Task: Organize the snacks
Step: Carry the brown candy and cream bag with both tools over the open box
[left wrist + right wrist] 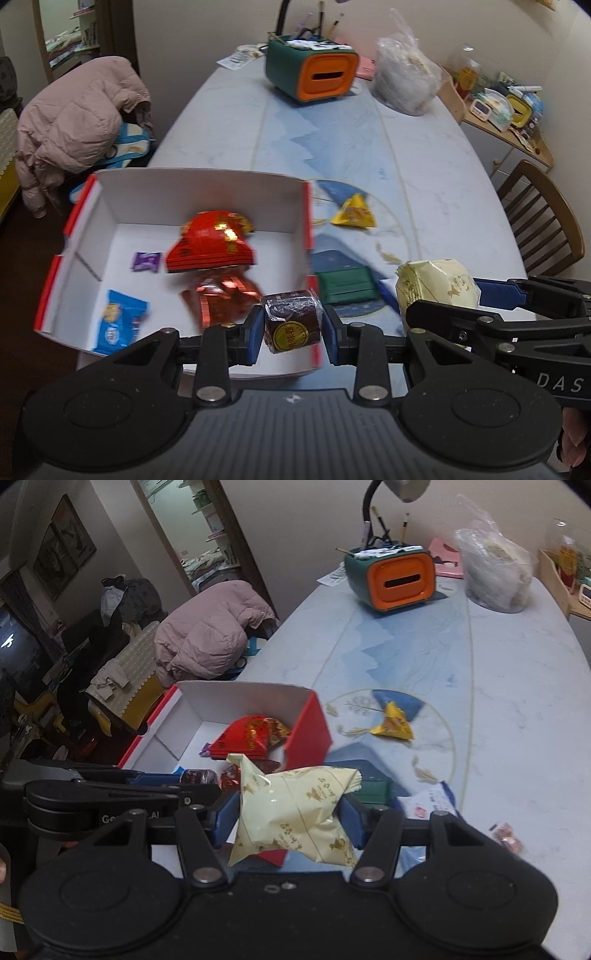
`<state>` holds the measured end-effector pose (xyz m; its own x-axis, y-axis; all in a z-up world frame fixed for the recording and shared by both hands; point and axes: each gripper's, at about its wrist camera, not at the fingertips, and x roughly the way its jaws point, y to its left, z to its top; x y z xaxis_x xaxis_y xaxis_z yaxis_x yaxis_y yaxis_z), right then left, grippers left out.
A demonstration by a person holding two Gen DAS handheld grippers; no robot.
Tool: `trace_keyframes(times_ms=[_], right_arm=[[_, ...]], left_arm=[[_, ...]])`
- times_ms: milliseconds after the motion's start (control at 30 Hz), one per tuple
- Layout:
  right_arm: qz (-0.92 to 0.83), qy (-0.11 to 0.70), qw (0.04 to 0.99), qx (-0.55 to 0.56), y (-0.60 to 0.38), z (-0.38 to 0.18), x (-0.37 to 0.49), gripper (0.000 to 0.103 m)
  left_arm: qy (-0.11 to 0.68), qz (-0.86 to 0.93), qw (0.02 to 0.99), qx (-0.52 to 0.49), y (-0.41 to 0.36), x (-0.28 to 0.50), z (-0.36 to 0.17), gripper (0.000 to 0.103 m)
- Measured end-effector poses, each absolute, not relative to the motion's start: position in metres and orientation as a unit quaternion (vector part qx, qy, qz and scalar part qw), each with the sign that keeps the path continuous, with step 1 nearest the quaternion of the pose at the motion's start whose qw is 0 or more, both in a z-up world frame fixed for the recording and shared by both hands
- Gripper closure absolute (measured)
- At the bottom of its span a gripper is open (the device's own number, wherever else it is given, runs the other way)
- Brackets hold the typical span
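My left gripper is shut on a dark brown wrapped snack and holds it over the near right corner of the red-and-white box. The box holds a red packet, red foil wrappers, a purple candy and a blue packet. My right gripper is shut on a pale yellow snack bag, held just right of the box; it also shows in the left wrist view. A yellow triangular snack lies on the table.
A green packet, a white-blue packet and a small pink candy lie near the box. An orange-green organiser and a plastic bag stand at the far end. A chair stands at right, a coat-covered chair at left.
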<state>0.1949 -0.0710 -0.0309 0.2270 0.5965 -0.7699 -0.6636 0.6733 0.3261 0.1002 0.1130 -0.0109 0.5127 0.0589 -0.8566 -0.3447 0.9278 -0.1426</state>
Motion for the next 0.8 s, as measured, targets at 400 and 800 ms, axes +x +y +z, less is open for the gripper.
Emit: trace_keyframes(times_ms=[400,800], right_arm=[[0.408,0.486,0.772,-0.045,0.004,-0.045,0.173,0.046],[0.396,0.517,0.754,-0.086,0.07,-0.086,0.165,0.046]], left_arm=[[0.492,0.139,0.848,-0.142,0.188,0.079,-0.023,0.071],[0.527,0.176,0.821,-0.132,0.259,0.085,-0.064,0.071]])
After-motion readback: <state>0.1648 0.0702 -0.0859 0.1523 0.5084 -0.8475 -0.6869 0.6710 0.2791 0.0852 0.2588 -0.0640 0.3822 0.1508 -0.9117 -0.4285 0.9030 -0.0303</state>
